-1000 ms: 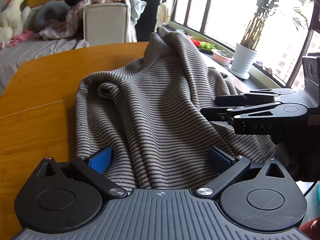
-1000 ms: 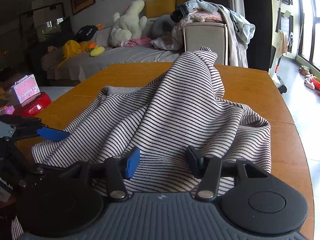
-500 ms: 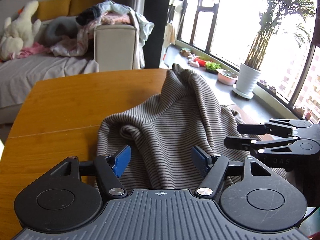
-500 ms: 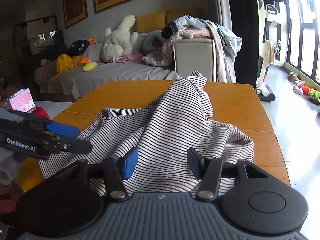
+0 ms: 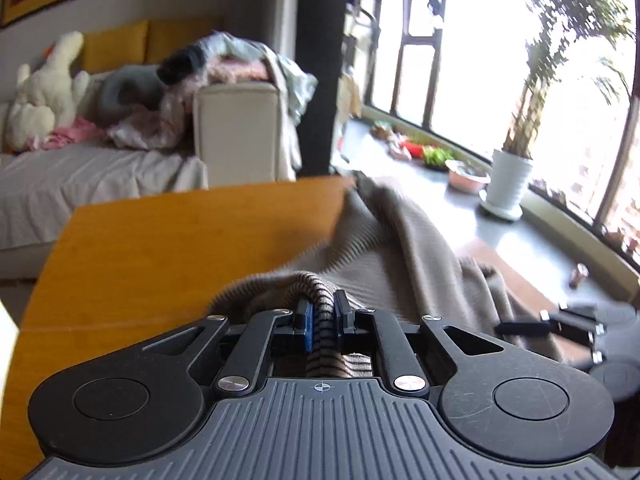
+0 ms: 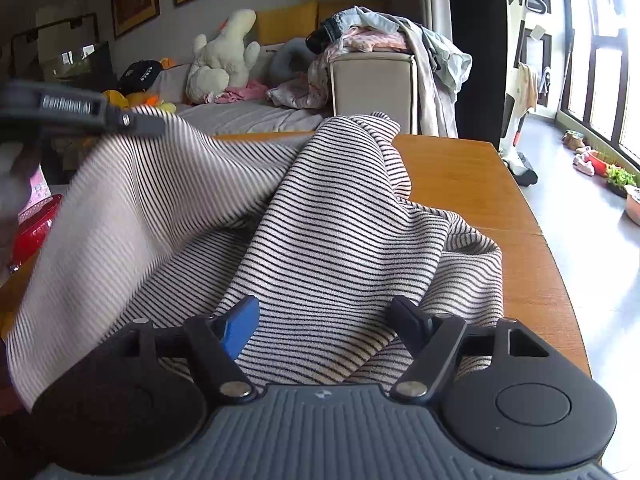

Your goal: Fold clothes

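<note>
Striped knit garment [image 6: 328,216] is lying bunched across the wooden table [image 6: 472,172], its right edge hanging over the side toward the window in the left wrist view. Left gripper [image 5: 322,316] is pinching a ridge of the garment between its nearly closed fingers [image 5: 307,322]; in the right wrist view it is holding that portion raised at upper left, the cloth blurred beneath it. Right gripper [image 6: 326,320] is standing with fingers spread wide, the blue pad [image 6: 240,324] and the dark one resting over the fabric's near edge, gripping nothing. Beyond the table, a sofa [image 6: 248,112] is carrying a plush toy [image 6: 224,56] and heaped clothes [image 6: 372,36]. At far right, a potted plant [image 5: 508,176] is sitting by the window.
</note>
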`<state>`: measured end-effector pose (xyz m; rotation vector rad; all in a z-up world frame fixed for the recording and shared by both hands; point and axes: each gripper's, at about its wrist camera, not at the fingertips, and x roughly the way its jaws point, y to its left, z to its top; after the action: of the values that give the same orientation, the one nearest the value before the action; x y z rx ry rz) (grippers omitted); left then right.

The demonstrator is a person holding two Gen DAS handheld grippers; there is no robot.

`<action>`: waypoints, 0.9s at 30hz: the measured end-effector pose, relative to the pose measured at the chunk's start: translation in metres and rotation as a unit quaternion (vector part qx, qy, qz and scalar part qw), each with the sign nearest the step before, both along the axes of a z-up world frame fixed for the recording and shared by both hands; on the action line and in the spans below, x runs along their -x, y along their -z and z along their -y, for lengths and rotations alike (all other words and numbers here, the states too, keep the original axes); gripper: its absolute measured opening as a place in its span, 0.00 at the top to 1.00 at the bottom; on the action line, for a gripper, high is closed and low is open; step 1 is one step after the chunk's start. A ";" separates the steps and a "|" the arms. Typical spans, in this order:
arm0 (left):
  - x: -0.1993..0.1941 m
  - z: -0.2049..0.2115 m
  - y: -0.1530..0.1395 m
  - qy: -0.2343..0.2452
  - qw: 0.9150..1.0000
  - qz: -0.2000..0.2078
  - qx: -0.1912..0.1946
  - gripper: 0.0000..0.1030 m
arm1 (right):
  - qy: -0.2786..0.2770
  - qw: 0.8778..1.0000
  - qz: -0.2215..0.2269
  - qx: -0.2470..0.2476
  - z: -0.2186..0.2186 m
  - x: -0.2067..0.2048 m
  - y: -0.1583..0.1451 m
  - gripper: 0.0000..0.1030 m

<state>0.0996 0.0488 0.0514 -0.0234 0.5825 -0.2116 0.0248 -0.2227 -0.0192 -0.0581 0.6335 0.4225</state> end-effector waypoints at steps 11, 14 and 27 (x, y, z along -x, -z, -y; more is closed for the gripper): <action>-0.051 -0.113 -0.017 -0.159 0.986 -0.010 0.052 0.58 | 0.021 0.995 0.081 0.050 -0.038 -0.010 -0.027 0.25; -0.045 -0.113 -0.019 -0.142 0.988 -0.008 0.068 0.42 | 0.019 0.994 0.078 0.075 -0.064 -0.033 -0.025 0.25; -0.112 0.031 0.013 0.056 0.987 0.011 -0.148 0.69 | 0.030 0.960 0.157 0.232 -0.030 -0.109 -0.064 0.95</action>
<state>0.2117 0.0179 0.0380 0.3003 0.5896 -0.2316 0.1338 -0.1929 0.0453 -0.5422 0.4084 0.1913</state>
